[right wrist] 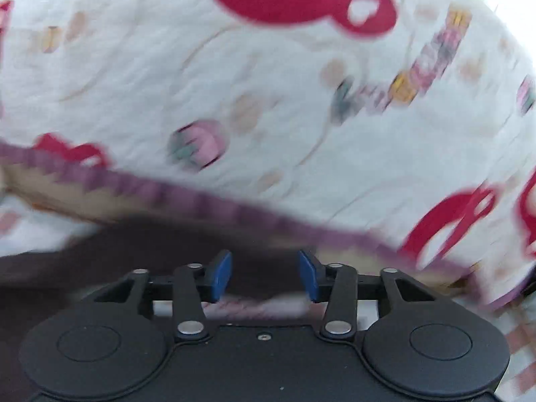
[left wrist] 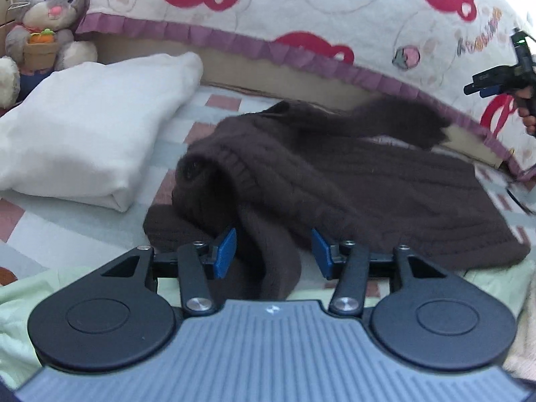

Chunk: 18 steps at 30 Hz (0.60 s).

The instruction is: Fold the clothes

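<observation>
A dark brown knitted sweater [left wrist: 351,194] lies spread on the checked bed sheet [left wrist: 67,227]. One sleeve [left wrist: 268,261] runs toward me between the blue pads of my left gripper [left wrist: 273,251], which is open and not closed on it. The far sleeve [left wrist: 402,120] lies across the sweater's top edge. My right gripper [right wrist: 264,276] is open and empty, above the sweater's blurred far edge [right wrist: 150,244]. The right gripper also shows in the left wrist view [left wrist: 479,85] at the far right, held up off the bed.
A white folded pillow [left wrist: 90,127] lies left of the sweater. A bear-print quilt with purple frill [left wrist: 301,10] is piled behind it, filling the right wrist view [right wrist: 234,83]. A plush rabbit [left wrist: 43,16] sits at the back left. Light green cloth [left wrist: 33,298] lies near me.
</observation>
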Tool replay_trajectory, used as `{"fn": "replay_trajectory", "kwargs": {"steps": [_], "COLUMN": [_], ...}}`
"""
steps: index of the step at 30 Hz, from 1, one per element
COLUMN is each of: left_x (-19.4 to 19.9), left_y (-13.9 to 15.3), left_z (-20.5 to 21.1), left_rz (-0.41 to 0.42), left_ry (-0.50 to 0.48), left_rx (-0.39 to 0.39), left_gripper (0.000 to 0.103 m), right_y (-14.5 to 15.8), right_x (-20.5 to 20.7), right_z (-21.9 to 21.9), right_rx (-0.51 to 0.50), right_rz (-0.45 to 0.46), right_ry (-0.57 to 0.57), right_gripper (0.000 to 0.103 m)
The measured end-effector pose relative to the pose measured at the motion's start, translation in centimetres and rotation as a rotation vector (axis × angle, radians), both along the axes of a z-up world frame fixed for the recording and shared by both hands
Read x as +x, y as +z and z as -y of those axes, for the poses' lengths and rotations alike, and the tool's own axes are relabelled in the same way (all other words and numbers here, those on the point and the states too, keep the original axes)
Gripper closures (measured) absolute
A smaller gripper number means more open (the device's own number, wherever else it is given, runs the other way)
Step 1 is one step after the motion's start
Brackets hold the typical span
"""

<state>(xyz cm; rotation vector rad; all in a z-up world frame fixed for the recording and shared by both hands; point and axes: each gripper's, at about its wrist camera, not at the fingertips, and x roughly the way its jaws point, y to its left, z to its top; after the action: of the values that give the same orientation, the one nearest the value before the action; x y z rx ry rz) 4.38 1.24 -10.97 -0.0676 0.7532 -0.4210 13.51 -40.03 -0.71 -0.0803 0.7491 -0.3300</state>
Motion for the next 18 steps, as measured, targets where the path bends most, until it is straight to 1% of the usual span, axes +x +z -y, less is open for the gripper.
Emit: {"fn": "replay_trajectory", "kwargs": {"steps": [2, 6, 7, 8, 10, 13, 14, 16, 18], "left_x": [0.2, 0.6, 0.7, 0.8, 0.9, 1.2, 1.4, 1.7, 2.0], "left_y": [-0.4, -1.5, -1.8, -2.1, -2.7, -3.5, -3.6, -3.8, -4.0], "left_z": [0.5, 1.2, 1.4, 1.6, 1.9, 2.4, 2.1, 1.7, 1.3], "left_rz": [-0.015, -0.033, -0.036, -0.04, -0.047, -0.058, -0.063, -0.074, -0.085], "left_ry": [-0.001, -0.005, -0.006, -0.007, -0.009, -0.011, -0.002, 0.015, 0.03], "left_rx": [0.027, 0.097, 0.116, 0.134, 0.172, 0.223, 0.21, 0.184, 0.16], "left_gripper": [0.049, 0.043, 0.039, 0.037, 0.036, 0.033, 0.031, 0.02, 0.02], "right_y": [-1.8, -5.8, -6.5, -7.2, -8.5, -10.0, -10.4, -10.7, -10.8], "right_x": [-1.6, -4.6, -5.4, -6.2, -7.8, -9.5, -9.8, -10.3, -10.8], "right_z": [-0.6, -3.0, -3.8, -4.6, -6.1, -8.9, -10.0, -12.1, -14.1], "right_rx": [0.108, 0.283, 0.318, 0.353, 0.424, 0.527, 0.552, 0.574, 0.593], "right_rz": [-0.046, -0.132, -0.141, -0.15, -0.168, -0.162, -0.168, -0.171, -0.179], "right_ry": [0.052, 0.114, 0.137, 0.16, 0.206, 0.302, 0.341, 0.406, 0.48], "right_gripper": [0.044, 0.044, 0.044, 0.044, 0.044, 0.044, 0.044, 0.044, 0.044]}}
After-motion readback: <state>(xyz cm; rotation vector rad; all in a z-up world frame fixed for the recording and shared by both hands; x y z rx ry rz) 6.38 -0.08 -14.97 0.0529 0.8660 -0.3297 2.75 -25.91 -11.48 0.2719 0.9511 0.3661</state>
